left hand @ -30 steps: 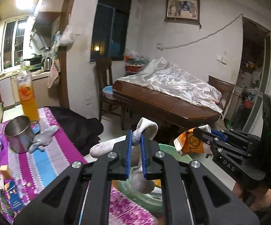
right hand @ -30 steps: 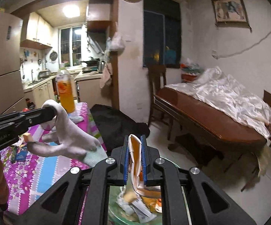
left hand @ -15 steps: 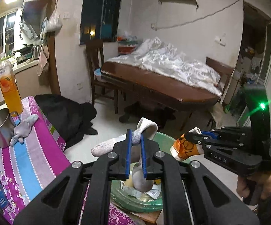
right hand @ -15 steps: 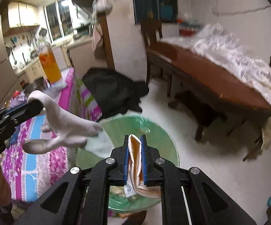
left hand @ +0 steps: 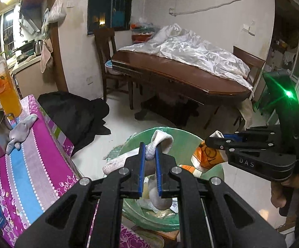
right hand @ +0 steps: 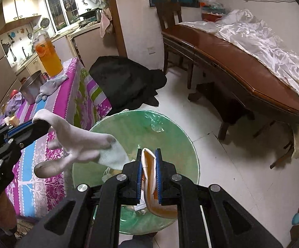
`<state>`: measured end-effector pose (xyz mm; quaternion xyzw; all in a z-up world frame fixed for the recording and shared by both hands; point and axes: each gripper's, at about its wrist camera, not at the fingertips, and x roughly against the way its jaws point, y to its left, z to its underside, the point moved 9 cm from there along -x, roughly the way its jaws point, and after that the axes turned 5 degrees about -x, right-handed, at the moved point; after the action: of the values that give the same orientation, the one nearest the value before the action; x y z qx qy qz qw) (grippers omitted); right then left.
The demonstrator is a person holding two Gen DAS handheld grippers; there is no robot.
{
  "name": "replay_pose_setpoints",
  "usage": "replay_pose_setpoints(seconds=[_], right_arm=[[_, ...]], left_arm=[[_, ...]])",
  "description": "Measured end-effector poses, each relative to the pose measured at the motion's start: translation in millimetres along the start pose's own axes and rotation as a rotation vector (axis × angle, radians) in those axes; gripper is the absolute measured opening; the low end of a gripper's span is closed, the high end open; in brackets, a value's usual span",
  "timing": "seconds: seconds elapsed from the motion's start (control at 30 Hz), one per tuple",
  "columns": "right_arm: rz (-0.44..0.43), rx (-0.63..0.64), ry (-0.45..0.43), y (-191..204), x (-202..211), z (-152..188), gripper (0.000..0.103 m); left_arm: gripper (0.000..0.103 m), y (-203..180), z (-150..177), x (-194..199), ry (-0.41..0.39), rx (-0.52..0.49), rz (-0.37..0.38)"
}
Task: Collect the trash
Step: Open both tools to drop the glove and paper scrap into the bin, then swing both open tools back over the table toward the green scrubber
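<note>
Trash is in both my grippers, and both loads hang over the green-lined bin (right hand: 166, 132) that stands on the floor just beside the table with the purple striped cloth (left hand: 31, 165). My left gripper (left hand: 148, 157) is clamped on a white sock (left hand: 161, 140), pinched near its middle, so the cuff loops up over the blue pads and the toe end dangles straight down into the bin's mouth. In the right wrist view the same sock (right hand: 81, 144) stretches sideways from the left gripper (right hand: 38, 125) toward the bin's near rim, part of it lying outside that rim, over the cloth's edge.

My right gripper (right hand: 148, 165) is clenched on an orange and white wrapper (right hand: 149, 175), folded lengthwise, its long side running down between the pads and curling out underneath, squarely above the litter already in the bin.

Judging by this, the wrapper sits truer over the opening, so my right hand is better placed to let go. The sock's sideways reach is the catch: I judge that it needs carrying further over the middle, or one end may drape on the rim.
</note>
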<state>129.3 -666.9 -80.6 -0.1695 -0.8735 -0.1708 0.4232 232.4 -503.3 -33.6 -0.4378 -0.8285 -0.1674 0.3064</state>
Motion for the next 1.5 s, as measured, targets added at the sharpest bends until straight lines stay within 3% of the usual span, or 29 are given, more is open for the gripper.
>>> replay_pose_setpoints(seconds=[0.17, 0.27, 0.33, 0.4, 0.87, 1.03, 1.2, 1.5], right_arm=[[-0.001, 0.002, -0.007, 6.1, 0.2, -0.1, 0.012], [-0.005, -0.006, -0.021, 6.7, 2.0, -2.6, 0.015], [-0.01, -0.009, -0.029, 6.4, 3.7, -2.4, 0.029], [-0.012, -0.015, -0.038, 6.4, 5.8, -1.9, 0.031], [-0.024, -0.033, -0.062, 1.9, 14.4, 2.2, 0.032], [-0.042, -0.005, -0.133, 18.1, 29.9, 5.2, 0.04], [-0.146, 0.067, -0.242, 72.6, 55.9, 14.4, 0.052], [-0.338, 0.189, -0.222, 199.2, 46.7, 36.4, 0.052]], left_arm=[[0.009, -0.4, -0.9, -1.2, 0.001, 0.003, -0.012], [0.015, 0.8, -0.7, -2.4, 0.006, -0.003, -0.036], [0.049, 3.5, -1.2, -1.9, 0.003, 0.0, -0.05], [0.06, 4.8, -3.4, 1.5, -0.014, -0.002, -0.065], [0.06, 7.0, -3.8, 8.6, -0.017, 0.015, -0.062], [0.06, 18.6, 6.6, 16.7, -0.02, 0.024, -0.074], [0.06, 56.2, 34.2, 31.4, -0.009, 0.058, -0.115], [0.06, 166.7, 98.0, 91.0, 0.002, 0.198, -0.265]])
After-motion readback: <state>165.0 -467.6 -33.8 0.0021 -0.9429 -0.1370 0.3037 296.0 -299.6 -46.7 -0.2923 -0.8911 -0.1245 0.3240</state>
